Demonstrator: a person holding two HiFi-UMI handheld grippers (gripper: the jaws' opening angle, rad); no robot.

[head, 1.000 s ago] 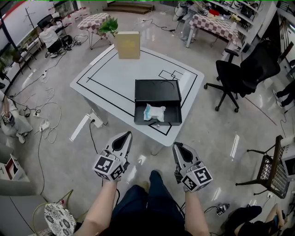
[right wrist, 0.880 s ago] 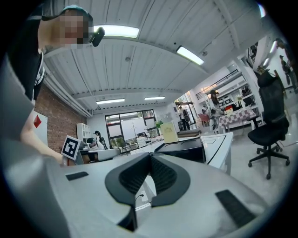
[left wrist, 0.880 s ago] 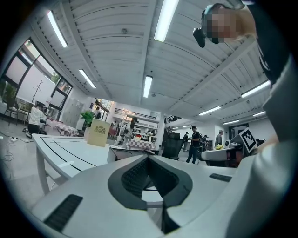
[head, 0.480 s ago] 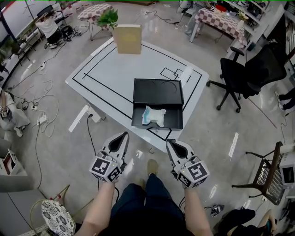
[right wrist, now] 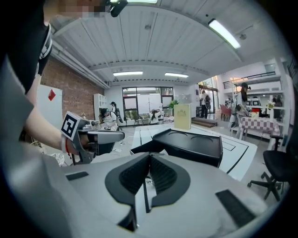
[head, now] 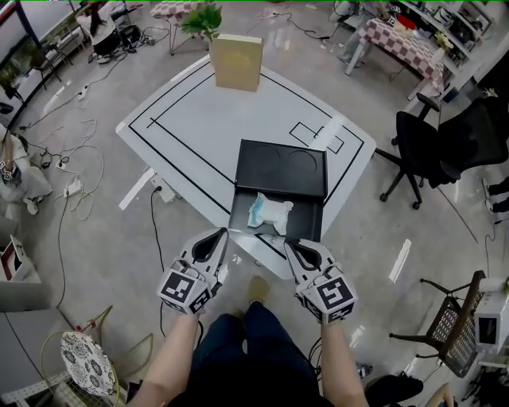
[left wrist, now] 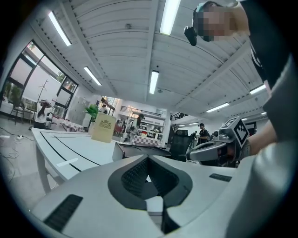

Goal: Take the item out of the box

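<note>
A black box [head: 280,168] lies on the white table [head: 191,127] with its front drawer pulled out. In the drawer lies a white and blue soft packet [head: 269,213]. Both grippers hang in front of the table's near edge, below the box and apart from it. My left gripper [head: 215,235] is shut and holds nothing. The right gripper [head: 292,245] is shut too, just short of the drawer's front. From the right gripper view [right wrist: 149,157] the black box [right wrist: 188,144] stands close ahead. In the left gripper view [left wrist: 148,158] the box [left wrist: 139,149] shows low behind the jaws.
A tan upright carton [head: 236,62] stands at the table's far edge, with a potted plant [head: 201,16] behind it. A black office chair [head: 449,139] is to the right, a metal rack [head: 457,330] at lower right. Cables and a power strip [head: 71,188] lie on the floor at left.
The view has closed in on the table. Both grippers, still shut, have come nearer to its front edge and the open drawer.
</note>
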